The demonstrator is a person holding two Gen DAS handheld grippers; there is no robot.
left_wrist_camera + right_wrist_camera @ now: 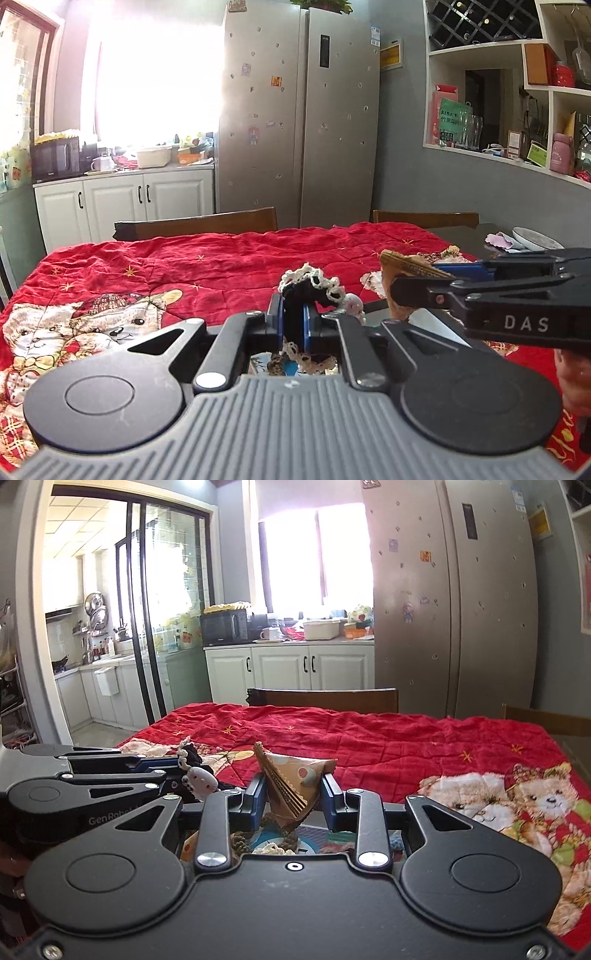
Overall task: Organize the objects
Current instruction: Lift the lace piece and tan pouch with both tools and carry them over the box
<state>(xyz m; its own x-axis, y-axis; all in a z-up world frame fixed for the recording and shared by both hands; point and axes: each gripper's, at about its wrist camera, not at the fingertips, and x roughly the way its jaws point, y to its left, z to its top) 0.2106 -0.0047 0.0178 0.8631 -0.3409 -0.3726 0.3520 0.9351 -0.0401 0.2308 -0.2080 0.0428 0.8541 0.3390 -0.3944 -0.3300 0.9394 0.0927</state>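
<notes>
A table covered by a red quilt (229, 258) printed with teddy bears fills the middle of both wrist views. Beyond it, at twelve o'clock in the left wrist view, stands a silver two-door fridge (299, 122); at ten o'clock sits a white cabinet (125, 203) with a black microwave (55, 157) on its top. A white wall shelf (517, 110) holding jars and boxes runs up at two o'clock. Two wooden chair backs (207, 221) rise behind the table's far edge, and a pale dish (535, 238) lies on bare tabletop at three o'clock.

The left gripper (295, 325) has its blue pads pressed nearly together on a dark crocheted cloth with cream lace trim (314, 286), which bunches up above the fingers and hangs below them. The right gripper (293, 797) stands partly open, its pads clamped against the two sides of a brown triangular packet with a striped edge (291, 779), held clear above the quilt. In the right wrist view the left gripper comes in from nine o'clock, the lace cloth just beside the packet. In the left wrist view the right gripper enters from three o'clock, and a hand (572, 380) shows beneath it.
</notes>
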